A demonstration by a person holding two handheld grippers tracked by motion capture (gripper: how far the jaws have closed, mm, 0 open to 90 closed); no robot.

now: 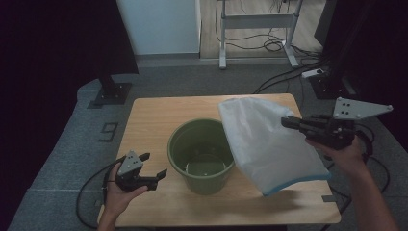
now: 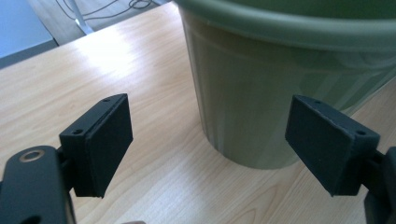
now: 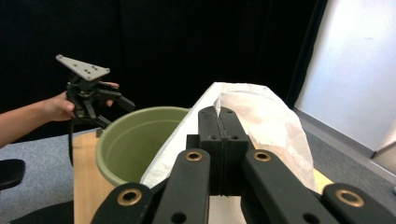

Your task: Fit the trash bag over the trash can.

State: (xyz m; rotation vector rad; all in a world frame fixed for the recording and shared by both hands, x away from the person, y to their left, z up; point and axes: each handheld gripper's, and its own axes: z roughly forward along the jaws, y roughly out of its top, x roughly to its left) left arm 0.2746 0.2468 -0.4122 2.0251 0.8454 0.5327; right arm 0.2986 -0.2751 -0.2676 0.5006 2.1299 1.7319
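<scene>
Just one bucket (image 1: 201,156), one bag (image 1: 267,142).

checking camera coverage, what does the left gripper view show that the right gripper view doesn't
Left gripper view: the left gripper's own open fingers close before the green bucket's outer wall, on bare table.

Right gripper view: the right gripper shut on the white bag, the bucket's inside, a hand.

Both: the bucket and table.
</scene>
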